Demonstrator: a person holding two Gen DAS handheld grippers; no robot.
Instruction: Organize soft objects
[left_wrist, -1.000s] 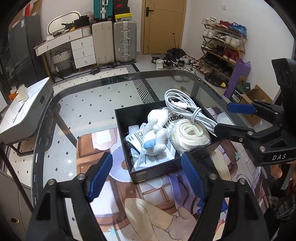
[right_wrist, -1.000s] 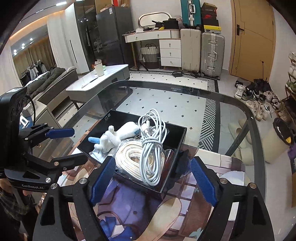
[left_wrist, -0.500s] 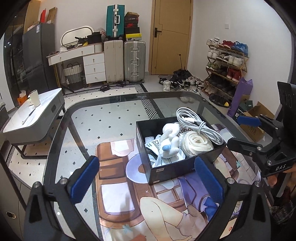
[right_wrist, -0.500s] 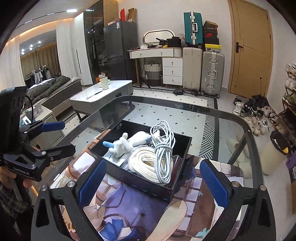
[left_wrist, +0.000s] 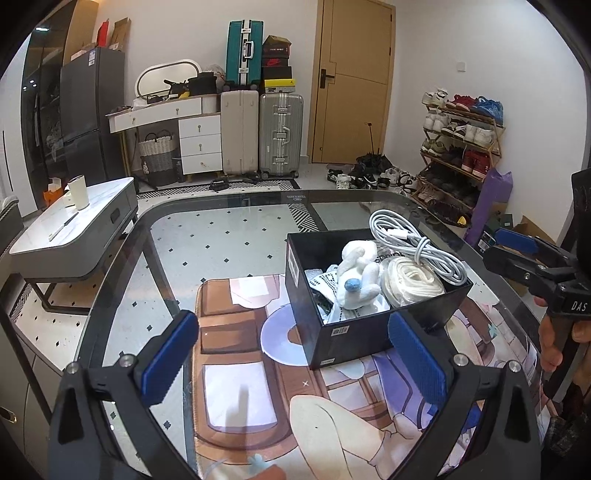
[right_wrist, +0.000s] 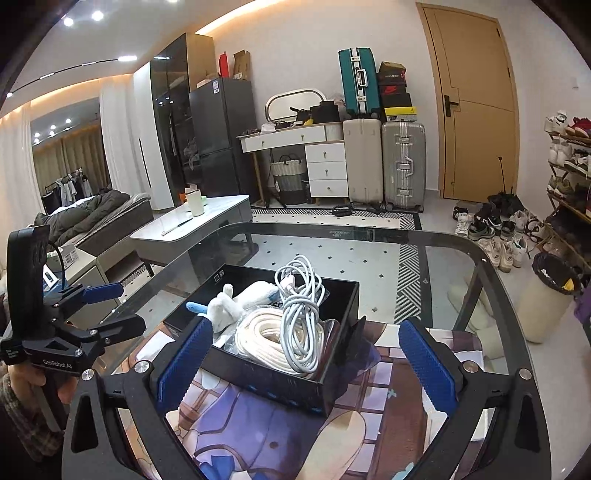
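A black box (left_wrist: 369, 332) holds the soft things: a white plush toy (left_wrist: 357, 275) with a blue spot, a coiled cream rope (left_wrist: 410, 280) and a bundled white cable (left_wrist: 413, 245) draped over its far corner. It stands on a printed mat (left_wrist: 236, 369) on the glass desk (left_wrist: 177, 236), ahead of the left gripper (left_wrist: 291, 365), nearer the right-hand finger. Those fingers are spread wide, holding nothing. The right gripper (right_wrist: 306, 363) likewise gapes empty, the box just beyond its fingers.
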